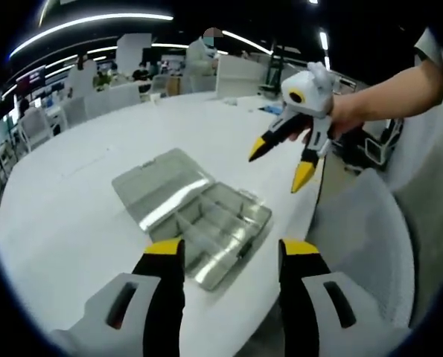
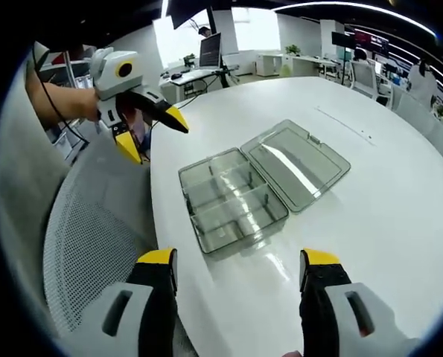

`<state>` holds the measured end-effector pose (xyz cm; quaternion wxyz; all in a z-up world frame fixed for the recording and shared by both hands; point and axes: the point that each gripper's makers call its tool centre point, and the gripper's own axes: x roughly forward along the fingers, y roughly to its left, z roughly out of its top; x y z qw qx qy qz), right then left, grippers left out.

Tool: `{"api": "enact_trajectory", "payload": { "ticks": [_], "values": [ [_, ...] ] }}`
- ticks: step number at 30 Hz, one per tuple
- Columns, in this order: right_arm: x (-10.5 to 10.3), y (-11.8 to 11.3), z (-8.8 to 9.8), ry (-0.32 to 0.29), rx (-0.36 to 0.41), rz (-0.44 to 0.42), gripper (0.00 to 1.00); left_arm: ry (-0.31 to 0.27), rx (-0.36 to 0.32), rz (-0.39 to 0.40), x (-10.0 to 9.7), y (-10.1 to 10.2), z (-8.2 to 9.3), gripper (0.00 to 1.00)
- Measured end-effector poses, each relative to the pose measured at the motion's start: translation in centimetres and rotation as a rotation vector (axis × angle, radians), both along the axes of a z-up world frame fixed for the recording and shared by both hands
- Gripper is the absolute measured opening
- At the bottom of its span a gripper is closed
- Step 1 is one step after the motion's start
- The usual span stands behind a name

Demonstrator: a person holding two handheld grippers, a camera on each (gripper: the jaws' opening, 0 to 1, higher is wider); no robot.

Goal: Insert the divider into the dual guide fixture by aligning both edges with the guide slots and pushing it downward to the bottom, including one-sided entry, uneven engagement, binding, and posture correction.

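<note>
A clear plastic compartment box (image 1: 225,230) lies open near the edge of a white round table (image 1: 80,216), its lid (image 1: 161,186) folded flat beside it. Thin clear dividers stand between its compartments (image 2: 228,199); the lid (image 2: 299,162) is empty. My left gripper (image 1: 232,249) is open, hovering in front of the box and holding nothing. My right gripper (image 2: 240,259) is open too, facing the box from the opposite side. Each one appears in the other's view, raised above the table edge in a hand: the right gripper (image 1: 278,171) and the left gripper (image 2: 158,141), both with jaws spread.
A grey mesh chair (image 2: 94,223) stands at the table edge near the box, seen also as the chair (image 1: 362,238). More white chairs (image 1: 94,100), desks and monitors (image 2: 210,48) fill the office behind. A person (image 1: 202,52) stands far off.
</note>
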<state>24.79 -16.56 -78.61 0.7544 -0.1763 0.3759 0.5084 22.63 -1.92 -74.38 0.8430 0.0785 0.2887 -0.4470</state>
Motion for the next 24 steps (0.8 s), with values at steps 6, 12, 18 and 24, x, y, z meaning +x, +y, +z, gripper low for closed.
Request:
{"api": "enact_trajectory", "payload": {
  "ticks": [6, 12, 18, 24],
  "values": [
    [0.3, -0.4, -0.8, 0.009, -0.021, 0.006, 0.63, 0.005, -0.002, 0.005, 0.0, 0.1, -0.1, 0.49],
    [0.3, -0.5, -1.8, 0.01, -0.058, 0.035, 0.62, 0.008, -0.005, 0.009, 0.0, 0.1, -0.2, 0.48],
    [0.4, -0.5, -3.0, 0.015, -0.093, 0.061, 0.6, 0.009, -0.009, 0.013, 0.1, 0.1, -0.2, 0.48],
    [0.7, -0.6, -4.0, 0.026, -0.11, 0.067, 0.58, 0.013, -0.01, 0.016, 0.0, 0.0, -0.3, 0.48]
  ]
}}
